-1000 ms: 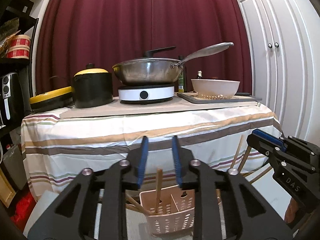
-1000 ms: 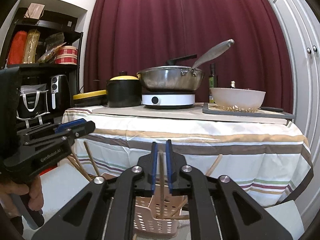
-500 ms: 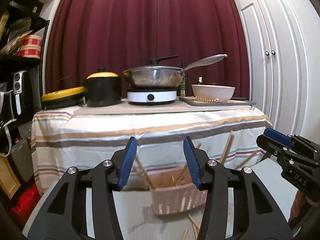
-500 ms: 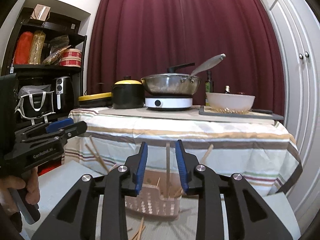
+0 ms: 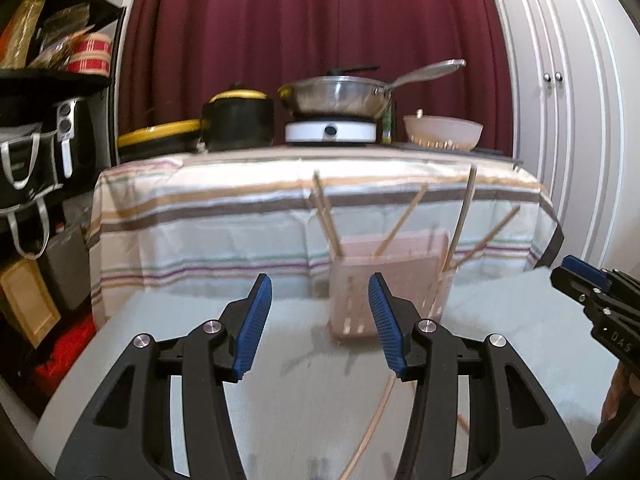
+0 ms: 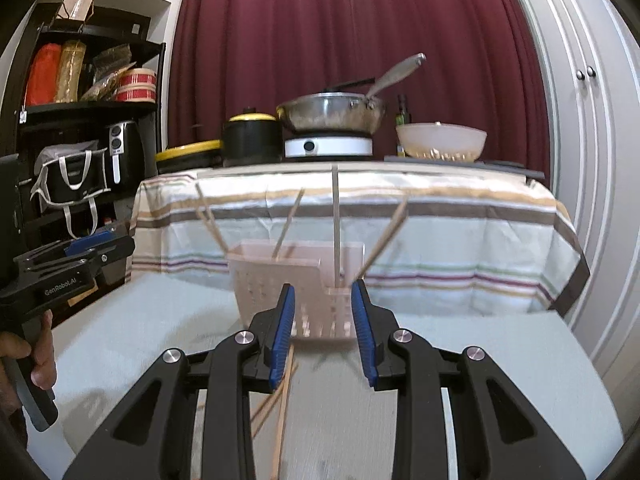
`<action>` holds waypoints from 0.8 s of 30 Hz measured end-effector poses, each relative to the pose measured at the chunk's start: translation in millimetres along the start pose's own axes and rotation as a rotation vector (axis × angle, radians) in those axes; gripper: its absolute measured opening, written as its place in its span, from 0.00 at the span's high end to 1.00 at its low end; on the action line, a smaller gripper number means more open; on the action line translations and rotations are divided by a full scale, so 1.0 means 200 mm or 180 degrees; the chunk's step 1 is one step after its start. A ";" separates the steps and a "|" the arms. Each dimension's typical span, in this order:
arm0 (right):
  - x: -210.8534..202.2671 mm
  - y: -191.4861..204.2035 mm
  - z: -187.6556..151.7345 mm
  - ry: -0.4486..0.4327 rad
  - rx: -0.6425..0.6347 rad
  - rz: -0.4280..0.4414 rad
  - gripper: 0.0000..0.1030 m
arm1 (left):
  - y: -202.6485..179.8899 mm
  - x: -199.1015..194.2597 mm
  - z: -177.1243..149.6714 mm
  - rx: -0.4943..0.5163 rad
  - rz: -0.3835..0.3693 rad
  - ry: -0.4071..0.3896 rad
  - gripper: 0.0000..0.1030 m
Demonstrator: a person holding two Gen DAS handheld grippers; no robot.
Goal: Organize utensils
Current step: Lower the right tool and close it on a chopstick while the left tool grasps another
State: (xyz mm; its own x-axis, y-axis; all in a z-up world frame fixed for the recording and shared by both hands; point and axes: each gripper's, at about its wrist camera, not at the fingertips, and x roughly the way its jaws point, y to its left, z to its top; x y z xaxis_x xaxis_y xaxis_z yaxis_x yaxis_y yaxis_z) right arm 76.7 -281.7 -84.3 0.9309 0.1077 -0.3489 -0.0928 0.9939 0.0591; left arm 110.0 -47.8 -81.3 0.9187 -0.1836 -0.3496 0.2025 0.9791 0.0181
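While both claws hang over a pale grey mat (image 5: pixel 500 312), neither has hold of anything. The left gripper (image 5: pixel 320 322) has its blue-padded jaws spread wide, with only the mat and the lower left corner of the basket showing between them. The right gripper (image 6: pixel 322 330) is also open, somewhat less wide, and its gap frames the lower part of the basket.

A pink slotted utensil basket (image 6: pixel 296 280) stands upright on the mat, ahead of both grippers and near the striped tablecloth (image 6: pixel 460 232) that hangs behind it. Several wooden chopsticks (image 6: pixel 335 220) stick up out of the basket: one stands nearly straight, the others lean out to the left and right. More loose chopsticks (image 6: pixel 282 400) lie flat on the mat in front of the basket, just below the right gripper's left jaw; in the left wrist view one of them (image 5: pixel 374 428) runs along the mat under the left gripper's right jaw.

On the table behind sit a steel pan (image 6: pixel 332 114) on a white cooker (image 6: pixel 328 145), a black pot with a yellow lid (image 6: pixel 251 136), and a white bowl (image 6: pixel 440 140). In each wrist view, the other gripper shows at the edge.
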 end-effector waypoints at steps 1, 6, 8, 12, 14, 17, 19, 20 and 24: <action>-0.01 0.01 -0.03 0.0017 0.0004 -0.0007 0.71 | 0.01 -0.01 -0.04 0.0004 0.0006 0.0033 0.52; -0.05 0.03 -0.21 0.0182 0.0029 -0.0013 0.71 | 0.03 -0.04 -0.24 0.0055 0.0091 0.0239 0.52; -0.06 0.05 -0.29 0.0268 0.0005 -0.0006 0.71 | 0.04 -0.05 -0.30 0.0050 0.0117 0.0304 0.52; -0.08 0.07 -0.42 0.0406 0.0040 0.0035 0.71 | 0.08 -0.08 -0.42 0.0025 0.0189 0.0423 0.52; -0.08 0.09 -0.47 0.0474 0.0022 0.0051 0.71 | 0.09 -0.10 -0.49 0.0008 0.0208 0.0489 0.52; -0.07 0.11 -0.52 0.0570 0.0007 0.0086 0.71 | 0.10 -0.11 -0.55 -0.0012 0.0233 0.0563 0.52; -0.06 0.13 -0.56 0.0647 -0.0017 0.0099 0.71 | 0.11 -0.11 -0.58 -0.0029 0.0243 0.0601 0.52; -0.06 0.14 -0.57 0.0679 -0.0021 0.0104 0.71 | 0.11 -0.11 -0.60 -0.0035 0.0246 0.0619 0.52; -0.02 0.16 -0.62 0.0844 -0.0041 0.0091 0.71 | 0.13 -0.11 -0.67 -0.0057 0.0264 0.0706 0.52</action>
State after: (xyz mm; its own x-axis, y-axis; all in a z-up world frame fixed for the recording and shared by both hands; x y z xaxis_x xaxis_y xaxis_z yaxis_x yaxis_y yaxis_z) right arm 25.9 -248.4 -197.9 0.8030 0.1362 -0.5802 -0.1239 0.9904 0.0610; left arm 49.1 -6.7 -197.8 0.8346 -0.0806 -0.5449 0.1216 0.9918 0.0395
